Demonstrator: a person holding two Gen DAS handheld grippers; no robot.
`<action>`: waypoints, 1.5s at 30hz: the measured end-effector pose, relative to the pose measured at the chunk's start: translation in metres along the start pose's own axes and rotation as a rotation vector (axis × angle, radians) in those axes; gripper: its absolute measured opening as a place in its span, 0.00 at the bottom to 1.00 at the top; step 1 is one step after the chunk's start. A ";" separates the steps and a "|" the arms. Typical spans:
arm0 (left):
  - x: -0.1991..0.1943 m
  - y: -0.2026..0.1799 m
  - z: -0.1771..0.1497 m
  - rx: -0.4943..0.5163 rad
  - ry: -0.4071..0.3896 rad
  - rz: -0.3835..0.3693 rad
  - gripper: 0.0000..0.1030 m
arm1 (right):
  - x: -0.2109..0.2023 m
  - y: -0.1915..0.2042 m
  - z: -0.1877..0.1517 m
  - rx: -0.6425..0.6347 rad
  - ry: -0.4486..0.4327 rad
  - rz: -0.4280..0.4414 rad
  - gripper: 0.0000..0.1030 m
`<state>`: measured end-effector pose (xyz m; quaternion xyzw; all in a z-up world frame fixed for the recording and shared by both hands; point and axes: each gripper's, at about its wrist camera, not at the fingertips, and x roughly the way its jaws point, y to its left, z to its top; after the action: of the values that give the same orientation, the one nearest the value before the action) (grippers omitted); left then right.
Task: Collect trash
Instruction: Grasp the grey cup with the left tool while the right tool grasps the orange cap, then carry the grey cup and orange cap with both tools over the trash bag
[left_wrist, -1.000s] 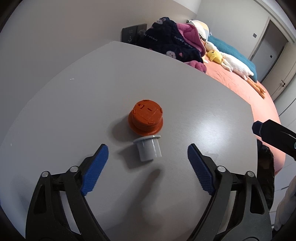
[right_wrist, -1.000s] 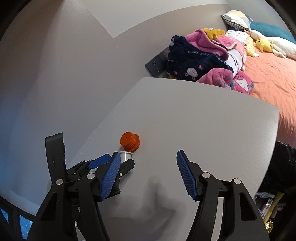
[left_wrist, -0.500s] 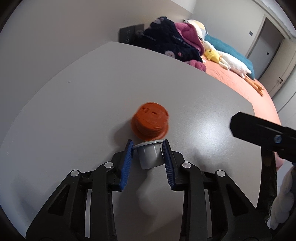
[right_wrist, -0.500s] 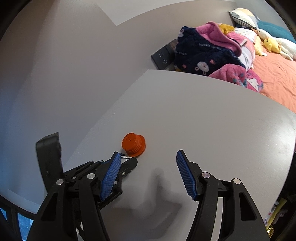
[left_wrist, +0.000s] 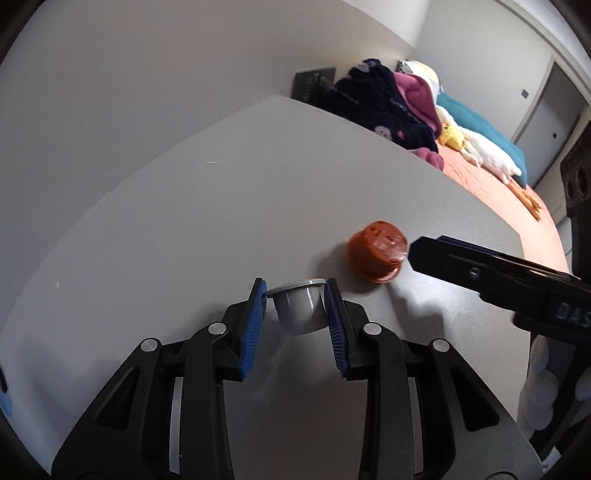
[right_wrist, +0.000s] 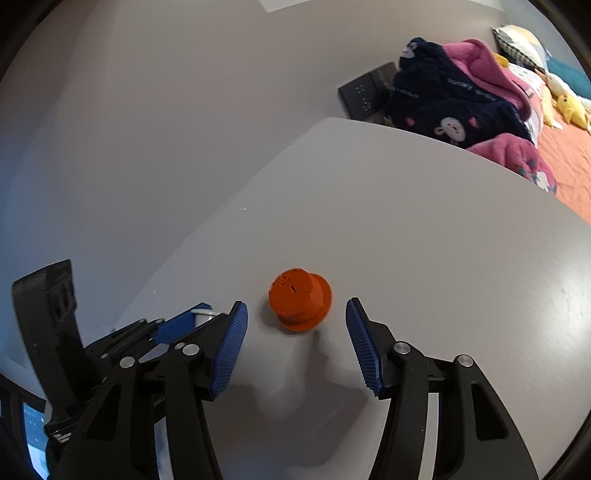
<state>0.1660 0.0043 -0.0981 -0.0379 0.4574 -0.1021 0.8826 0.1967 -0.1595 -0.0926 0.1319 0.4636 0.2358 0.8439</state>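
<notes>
Left gripper (left_wrist: 295, 314) — fingers drawn in on the small grey plastic capsule with a flanged rim (left_wrist: 298, 308), blue pads pressing its two sides. The capsule sits between the tips, rim pointing away from the hand; whether it is clear of the pale grey desk (left_wrist: 221, 206) cannot be told from here.

Right gripper (right_wrist: 295, 343) — fingers about half apart and closing, nothing held. The squat orange plastic capsule (right_wrist: 300, 303) stands on the desk straight ahead of the gap, just beyond the tips and centred between them. It rests on its wide flange, flat perforated base uppermost, so its axis runs up from the desk and the pads face its round sides.

Judgement: the orange piece belongs to the right hand (it lies well off to the side of the occupied left fingers). A short push forward and down should bring the pads level with its body before they meet.
</notes>
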 end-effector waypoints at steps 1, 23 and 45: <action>-0.001 0.003 0.000 -0.006 -0.001 0.002 0.31 | 0.003 0.002 0.001 -0.008 -0.001 -0.003 0.56; -0.007 0.005 -0.001 -0.011 -0.013 -0.005 0.31 | 0.017 0.007 0.009 -0.071 0.010 -0.045 0.38; -0.037 -0.082 0.003 0.102 -0.052 -0.099 0.31 | -0.095 -0.022 -0.018 0.012 -0.101 -0.049 0.38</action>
<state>0.1361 -0.0684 -0.0538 -0.0180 0.4262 -0.1676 0.8888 0.1439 -0.2280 -0.0439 0.1373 0.4248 0.2052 0.8709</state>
